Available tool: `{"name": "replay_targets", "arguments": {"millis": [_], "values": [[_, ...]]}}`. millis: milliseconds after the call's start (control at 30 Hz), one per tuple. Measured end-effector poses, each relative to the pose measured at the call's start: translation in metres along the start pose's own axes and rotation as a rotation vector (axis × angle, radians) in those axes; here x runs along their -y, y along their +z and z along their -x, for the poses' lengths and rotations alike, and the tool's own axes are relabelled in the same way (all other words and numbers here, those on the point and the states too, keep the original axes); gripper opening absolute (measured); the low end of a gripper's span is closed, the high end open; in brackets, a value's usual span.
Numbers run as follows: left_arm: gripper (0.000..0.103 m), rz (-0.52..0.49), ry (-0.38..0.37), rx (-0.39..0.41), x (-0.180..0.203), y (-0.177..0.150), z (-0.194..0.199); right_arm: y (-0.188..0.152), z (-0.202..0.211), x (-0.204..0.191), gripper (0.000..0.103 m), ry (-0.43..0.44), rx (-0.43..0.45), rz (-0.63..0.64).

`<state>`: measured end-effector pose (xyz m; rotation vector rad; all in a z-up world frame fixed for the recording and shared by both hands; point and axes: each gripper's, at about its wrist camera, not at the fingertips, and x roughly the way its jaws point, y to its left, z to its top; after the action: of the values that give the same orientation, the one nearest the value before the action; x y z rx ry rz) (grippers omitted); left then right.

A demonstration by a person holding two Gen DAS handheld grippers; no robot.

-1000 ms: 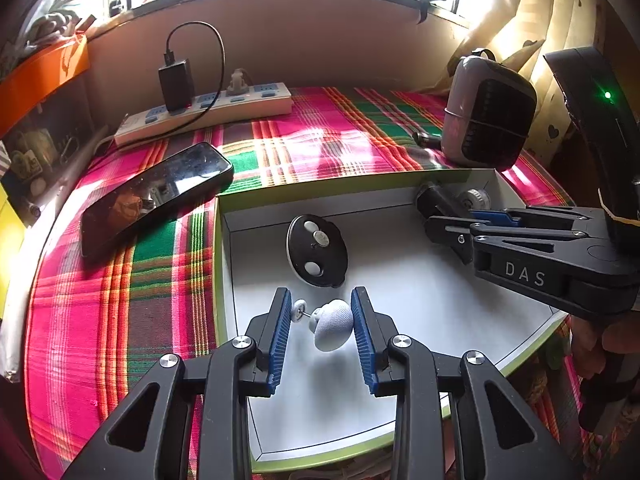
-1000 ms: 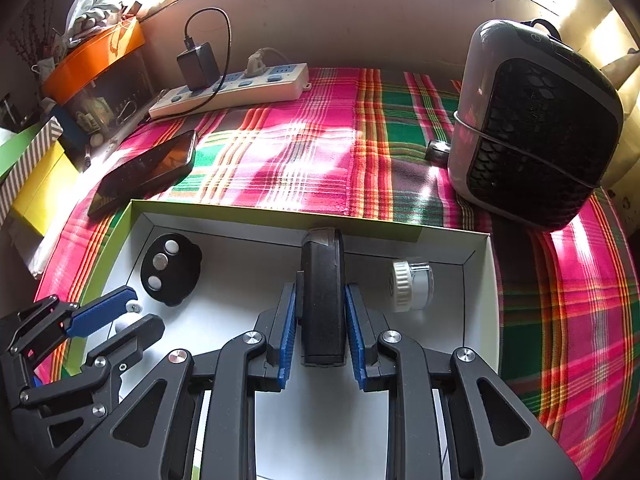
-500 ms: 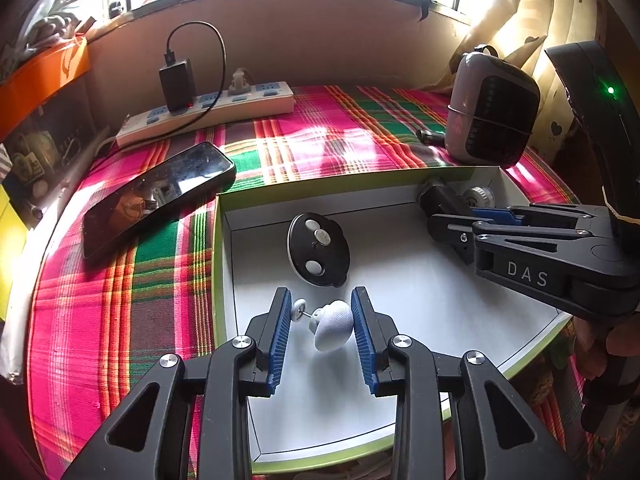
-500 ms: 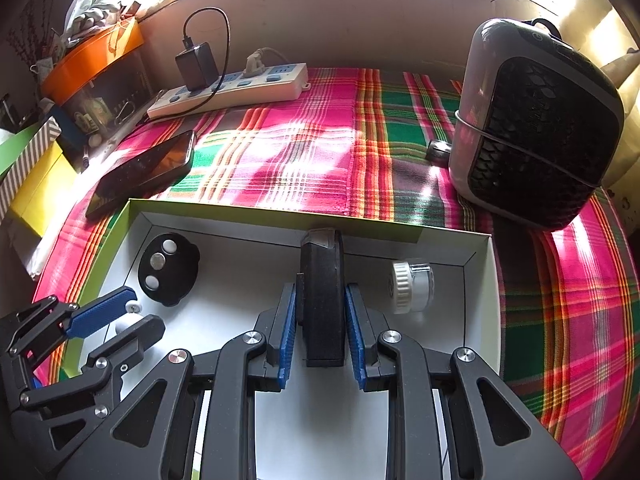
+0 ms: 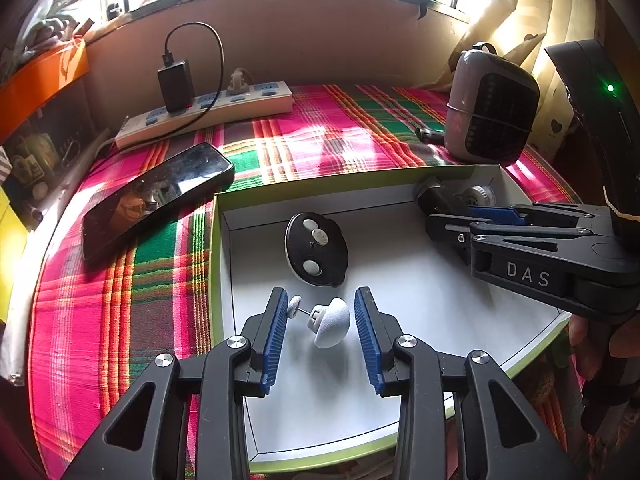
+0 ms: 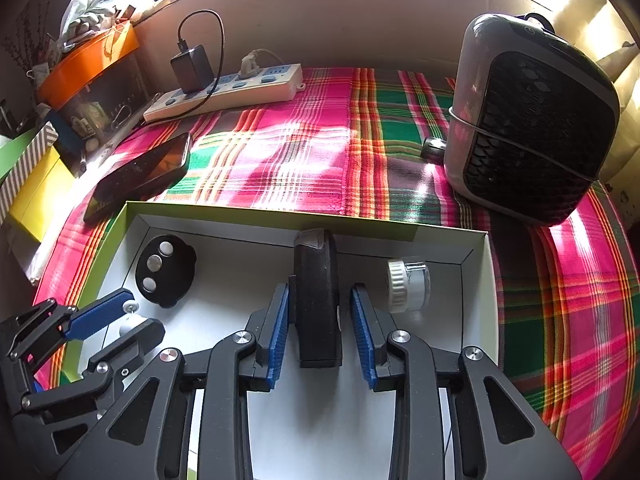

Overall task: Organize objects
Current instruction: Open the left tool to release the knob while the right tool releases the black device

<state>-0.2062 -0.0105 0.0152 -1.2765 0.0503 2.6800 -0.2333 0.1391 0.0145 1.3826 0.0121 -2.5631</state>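
Note:
A white, green-rimmed box point(image 5: 218, 264) lies on the plaid cloth. In it are a black round disc point(image 5: 316, 249) with three white dots, a small white mushroom-shaped piece point(image 5: 330, 322), a black bar-shaped device point(image 6: 317, 300) and a small white-capped jar point(image 6: 408, 286). My left gripper point(image 5: 320, 322) is open, its pads on either side of the white piece, with gaps. My right gripper point(image 6: 319, 324) is open around the black device, its pads just off its sides. The disc also shows in the right wrist view point(image 6: 165, 270).
A black phone point(image 5: 156, 196) lies left of the box. A white power strip point(image 5: 208, 110) with a black charger sits at the back. A grey and black heater point(image 6: 532, 136) stands at the right. Orange and yellow boxes point(image 6: 86, 64) crowd the left edge.
Both grippers have opened slightly: the right pads have come off the black device, and the left pads stand wider around the white piece. Both views have pulled back a little.

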Motion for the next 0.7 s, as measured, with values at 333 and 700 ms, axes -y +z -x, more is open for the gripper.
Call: {"name": "replay_targets", "arguments": {"millis": [333,700], "values": [[0.042,0.008,-0.019,-0.005,0.001,0.001,0.002,-0.001,0.004,0.001,0.044,-0.003,0.016,-0.011],[0.046,0.02,0.008,0.013,-0.001,-0.001,0.013,-0.007,0.014,-0.002,0.044,-0.005,0.034,-0.02]]}}
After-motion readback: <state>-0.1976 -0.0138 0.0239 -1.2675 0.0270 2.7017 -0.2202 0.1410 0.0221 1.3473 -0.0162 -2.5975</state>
